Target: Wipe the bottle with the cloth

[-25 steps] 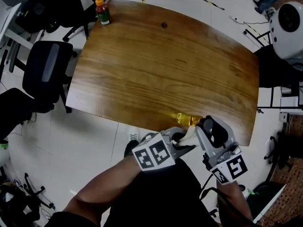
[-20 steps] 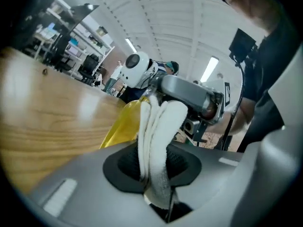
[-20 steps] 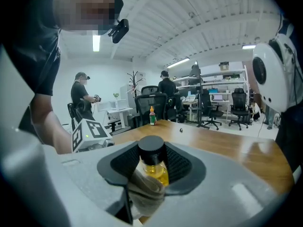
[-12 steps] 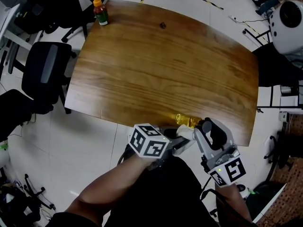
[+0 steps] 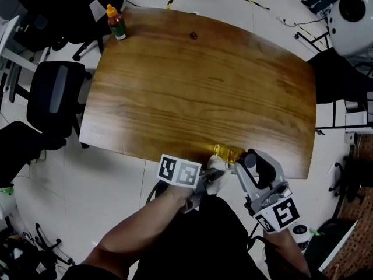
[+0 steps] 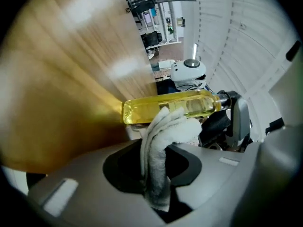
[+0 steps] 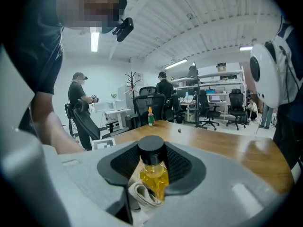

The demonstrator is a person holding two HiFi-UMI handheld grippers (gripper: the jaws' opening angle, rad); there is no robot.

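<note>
At the near edge of a broad wooden table [image 5: 204,86], the right gripper [image 7: 152,170] is clamping its jaws on the neck of a bottle [image 6: 165,109] of yellow liquid, holding it sideways. The left gripper [image 6: 154,167] is pinching a folded white cloth [image 6: 165,134] between its jaws, pressing it against the bottle's side.

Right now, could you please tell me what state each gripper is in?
Left gripper: closed on the cloth.
Right gripper: closed on the bottle.
</note>
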